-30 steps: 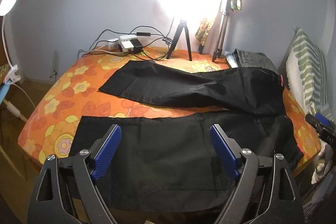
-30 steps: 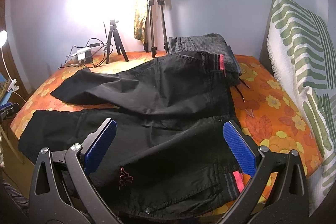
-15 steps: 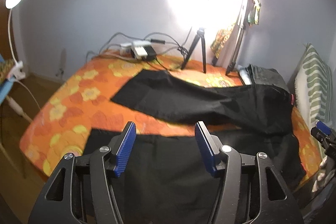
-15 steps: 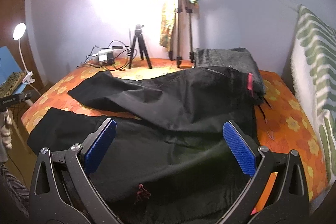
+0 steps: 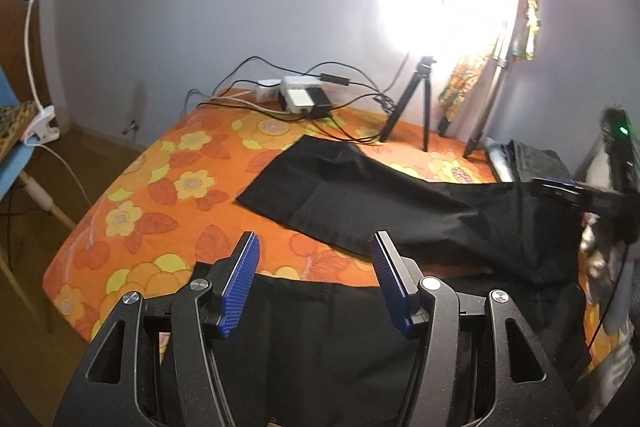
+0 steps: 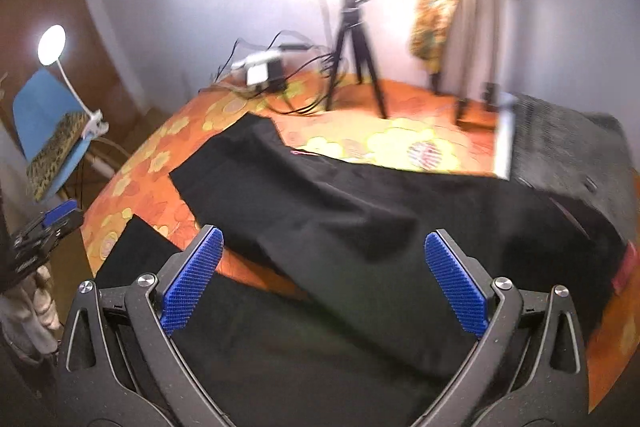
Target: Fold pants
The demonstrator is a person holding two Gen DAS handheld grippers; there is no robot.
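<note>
Both hand-held grippers hover over the bed with nothing between their blue ribbed pads: the left gripper [image 5: 314,283] has its jaws partly apart above the near trouser leg, and the right gripper [image 6: 324,283] has its jaws spread wide above the middle of the garment. Beneath them the bed with the orange flowered cover [image 5: 168,179] fills most of each view. On it the black fabric pants [image 5: 360,199] lie spread flat, the two legs splayed apart with a wedge of cover showing between them, the far leg running at a slant toward the wall and the near leg reaching the front edge of the bed. A folded dark grey garment [image 6: 568,147] sits at the waist end, touching the pants. Two tripods stand at the far edge, a tall silver tripod [image 5: 492,83] and a small black tripod [image 5: 416,103]. Left of them lies a white power strip with black cables [image 5: 298,97].
</note>
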